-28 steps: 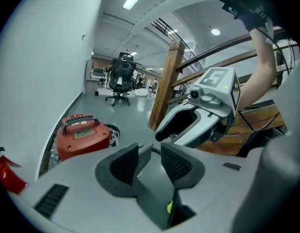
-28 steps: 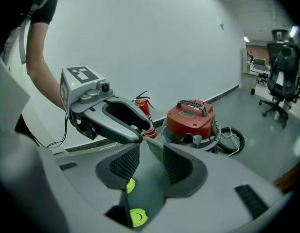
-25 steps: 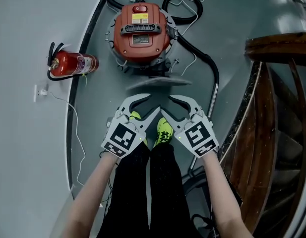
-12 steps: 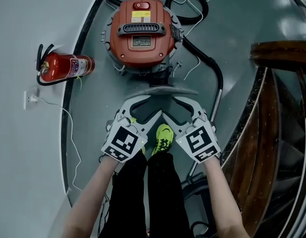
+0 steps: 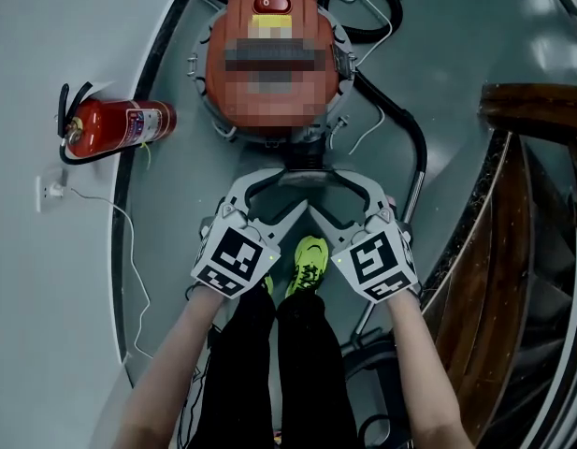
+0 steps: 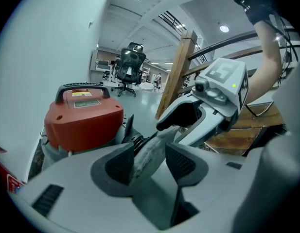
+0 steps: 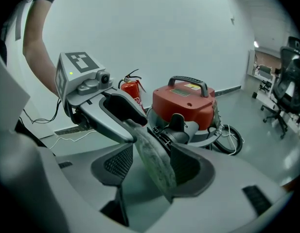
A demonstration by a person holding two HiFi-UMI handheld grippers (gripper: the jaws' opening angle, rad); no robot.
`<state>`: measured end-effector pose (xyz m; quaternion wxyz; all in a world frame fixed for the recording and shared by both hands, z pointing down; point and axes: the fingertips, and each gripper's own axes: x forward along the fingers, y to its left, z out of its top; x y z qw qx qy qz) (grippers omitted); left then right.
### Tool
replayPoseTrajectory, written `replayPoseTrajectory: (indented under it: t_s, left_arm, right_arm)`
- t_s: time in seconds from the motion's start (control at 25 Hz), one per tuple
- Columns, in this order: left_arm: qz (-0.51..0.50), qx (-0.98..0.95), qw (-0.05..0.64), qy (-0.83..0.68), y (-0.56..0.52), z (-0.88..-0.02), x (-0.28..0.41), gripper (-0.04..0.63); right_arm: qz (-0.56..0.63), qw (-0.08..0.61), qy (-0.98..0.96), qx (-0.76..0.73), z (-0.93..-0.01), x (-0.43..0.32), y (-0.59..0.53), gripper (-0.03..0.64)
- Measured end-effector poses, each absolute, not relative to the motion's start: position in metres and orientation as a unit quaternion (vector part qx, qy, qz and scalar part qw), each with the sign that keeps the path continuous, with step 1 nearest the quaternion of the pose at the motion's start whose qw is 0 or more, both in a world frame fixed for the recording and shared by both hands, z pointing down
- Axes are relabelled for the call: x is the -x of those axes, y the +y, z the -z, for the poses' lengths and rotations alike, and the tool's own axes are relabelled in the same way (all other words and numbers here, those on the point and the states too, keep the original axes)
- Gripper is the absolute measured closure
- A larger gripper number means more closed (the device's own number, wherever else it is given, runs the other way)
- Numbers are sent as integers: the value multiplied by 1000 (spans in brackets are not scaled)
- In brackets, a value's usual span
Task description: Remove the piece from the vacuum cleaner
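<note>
A thin grey, felt-like flat piece stands edge-on between the jaws of both grippers, just in front of the red vacuum cleaner. My left gripper has just been opening; the piece leans on its left pad, with a gap to the other pad. My right gripper has likewise just been opening; the piece rests against its right pad and is clear of the left one. The two grippers' tips almost meet low over the floor.
A black hose curls from the vacuum to the right. A red fire extinguisher lies at the left, near a wall socket and its cable. Wooden stairs stand at the right. The person's green shoes are below the grippers.
Both grippers have sunk toward the floor and come closer to the vacuum. Their jaws have spread wider. The grey piece now sits loosely between the pads.
</note>
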<state>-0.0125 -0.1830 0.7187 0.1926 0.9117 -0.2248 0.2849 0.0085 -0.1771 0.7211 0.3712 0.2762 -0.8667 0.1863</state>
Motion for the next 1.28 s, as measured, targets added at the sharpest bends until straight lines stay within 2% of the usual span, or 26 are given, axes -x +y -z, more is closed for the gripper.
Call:
replayPoseTrajectory:
  t_s: [0.28,1.0,1.08,1.16,1.28]
  left_arm:
    - [-293,-910,185,-225,-191,-730,9,390]
    - [-312,-910,187,-199,-199,-750,-1,393]
    - [-310,-909,196,-200,-198,-752,-1,397]
    - [-309,-907,201,-201,-198,-752,-1,400]
    - [-310,-907,199,-203,-198,-752,0,411]
  right_arm:
    - [-171,392,-860,-277,-732,-13,-186,359]
    - [-149,440,-855,-231,-757,-11,-187,362]
    - [-150,441,-853,-234,-759,-12,-188,371]
    - [-150,443,-851,-239,-759,-14,-189,423]
    - [-149,444,-850,-240,-759,-15,-191,433]
